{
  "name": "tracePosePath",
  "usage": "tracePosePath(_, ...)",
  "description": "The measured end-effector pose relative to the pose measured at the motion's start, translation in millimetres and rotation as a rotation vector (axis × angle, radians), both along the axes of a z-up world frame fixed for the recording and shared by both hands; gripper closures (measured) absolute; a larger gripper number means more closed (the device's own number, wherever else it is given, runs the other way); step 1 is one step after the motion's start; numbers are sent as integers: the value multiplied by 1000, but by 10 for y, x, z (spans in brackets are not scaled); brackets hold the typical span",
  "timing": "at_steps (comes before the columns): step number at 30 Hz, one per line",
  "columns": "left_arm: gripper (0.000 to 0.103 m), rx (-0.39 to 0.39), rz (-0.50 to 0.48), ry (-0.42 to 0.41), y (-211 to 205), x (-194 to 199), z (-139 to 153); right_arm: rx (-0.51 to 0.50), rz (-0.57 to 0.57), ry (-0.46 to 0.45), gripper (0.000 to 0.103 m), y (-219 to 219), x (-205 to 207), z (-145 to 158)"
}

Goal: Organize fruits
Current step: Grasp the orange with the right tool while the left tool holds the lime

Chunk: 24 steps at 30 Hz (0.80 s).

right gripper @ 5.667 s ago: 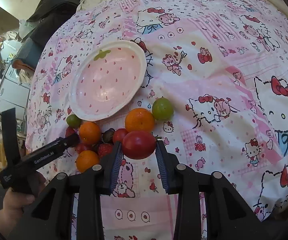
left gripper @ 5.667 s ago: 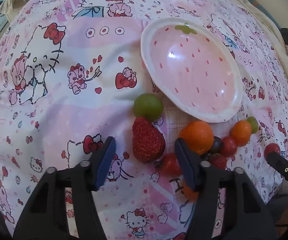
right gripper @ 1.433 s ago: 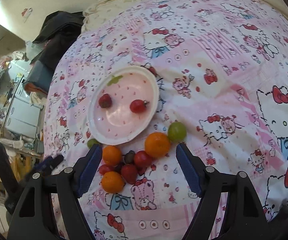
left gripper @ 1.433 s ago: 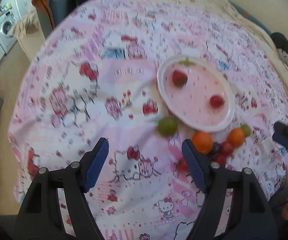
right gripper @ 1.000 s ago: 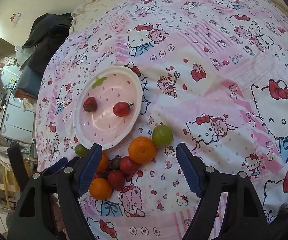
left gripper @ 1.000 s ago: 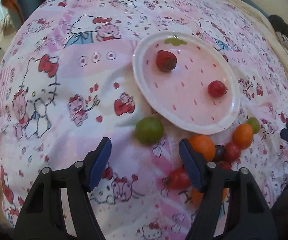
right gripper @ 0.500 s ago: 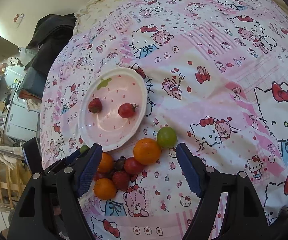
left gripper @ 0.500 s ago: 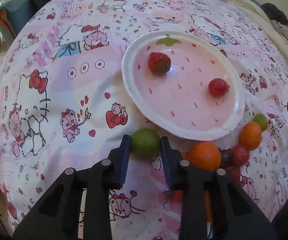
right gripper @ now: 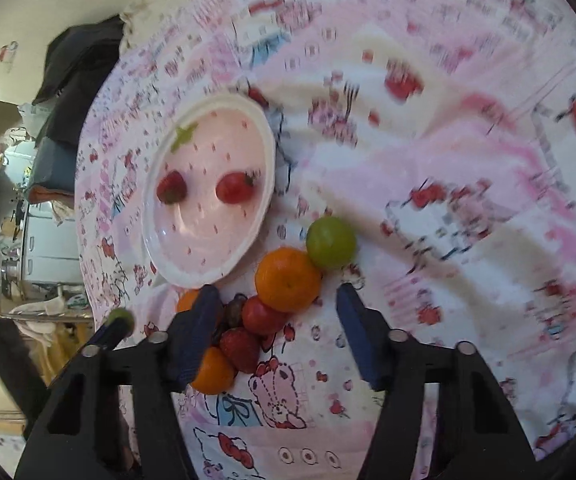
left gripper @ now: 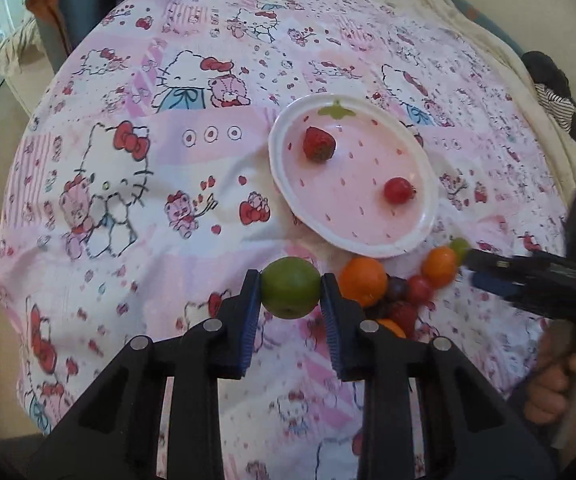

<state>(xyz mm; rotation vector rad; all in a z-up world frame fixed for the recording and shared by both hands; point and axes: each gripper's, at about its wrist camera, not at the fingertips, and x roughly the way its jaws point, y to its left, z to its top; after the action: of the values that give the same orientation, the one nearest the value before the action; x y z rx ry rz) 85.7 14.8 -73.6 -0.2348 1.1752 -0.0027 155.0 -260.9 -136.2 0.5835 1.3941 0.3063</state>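
Observation:
A pink strawberry-print plate (left gripper: 424, 236) (right gripper: 156, 240) on the Hello Kitty cloth holds a strawberry (left gripper: 318, 144) (right gripper: 172, 187) and a red tomato (left gripper: 398, 190) (right gripper: 233, 187). My left gripper (left gripper: 291, 292) is shut on a green lime (left gripper: 290, 293), held a little above the cloth near the plate's front edge. In the right wrist view a green fruit (right gripper: 330, 242) lies by a large orange (right gripper: 287, 280). My right gripper (right gripper: 280, 330) is open over a cluster of fruit: the orange, a red tomato (right gripper: 262, 316), a strawberry (right gripper: 240, 350) and a small orange (right gripper: 214, 372).
More fruit lies by the plate: an orange (left gripper: 362, 282), a small orange (left gripper: 439, 266), a small green fruit (left gripper: 459, 247) and red ones (left gripper: 419, 290). The right gripper's body (left gripper: 536, 280) and hand show at the right. Furniture and dark clothes border the bed.
My left gripper closed on the green lime and has lifted it. My right gripper has dropped closer to the fruit cluster, still open.

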Motion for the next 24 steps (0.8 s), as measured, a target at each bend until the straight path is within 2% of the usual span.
tracePosePath(4,77,38,20,-8,54,-92,54,-15,-6,46,50,83,22,-160)
tracePosePath(9,77,39,75,-28,137,-73,13,-52,5,46,51,174,73,-208)
tracePosePath(12,77,27,68,-39,101,-37,13,-82,27,39,52,215,94,-235)
tracePosePath(13,77,31,60,-47,75,-29,24,-91,29,35,56,226,99,-251)
tracePosePath(16,77,57,38,-85,0,-3,75,-103,49,8,58,252,103,-234)
tracePosePath(24,77,47,68,-83,61,10,89,-35,51,-17,58,188,-53,-54)
